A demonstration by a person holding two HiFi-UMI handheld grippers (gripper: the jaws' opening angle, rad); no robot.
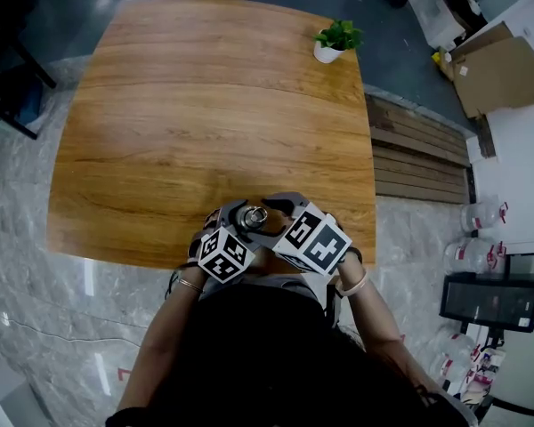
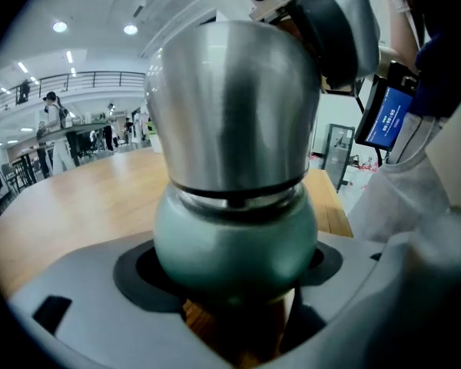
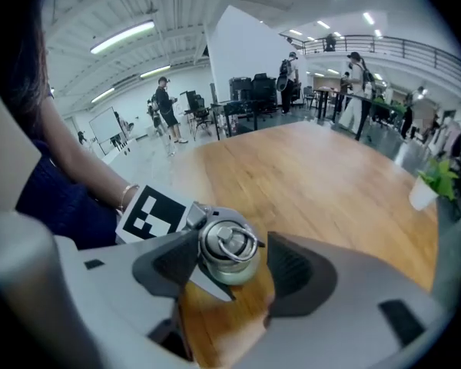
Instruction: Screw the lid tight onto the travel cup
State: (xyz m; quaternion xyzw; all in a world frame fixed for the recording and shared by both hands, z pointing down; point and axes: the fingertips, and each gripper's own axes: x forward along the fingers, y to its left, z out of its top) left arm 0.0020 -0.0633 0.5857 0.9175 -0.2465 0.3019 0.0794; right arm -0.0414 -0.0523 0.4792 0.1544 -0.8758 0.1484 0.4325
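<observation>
Tightening step: left gripper (image 2: pixel 230 283) clamps the cup (image 2: pixel 234 237); right gripper (image 3: pixel 229 271) straddles the lid (image 3: pixel 227 246) loosely (one pad touching). Next, probably: close, then twist.

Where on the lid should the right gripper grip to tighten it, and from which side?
Its round steel side wall, from straight above: the lid stands upright, ring on top, and the left gripper clamps the travel cup lower down.
</observation>
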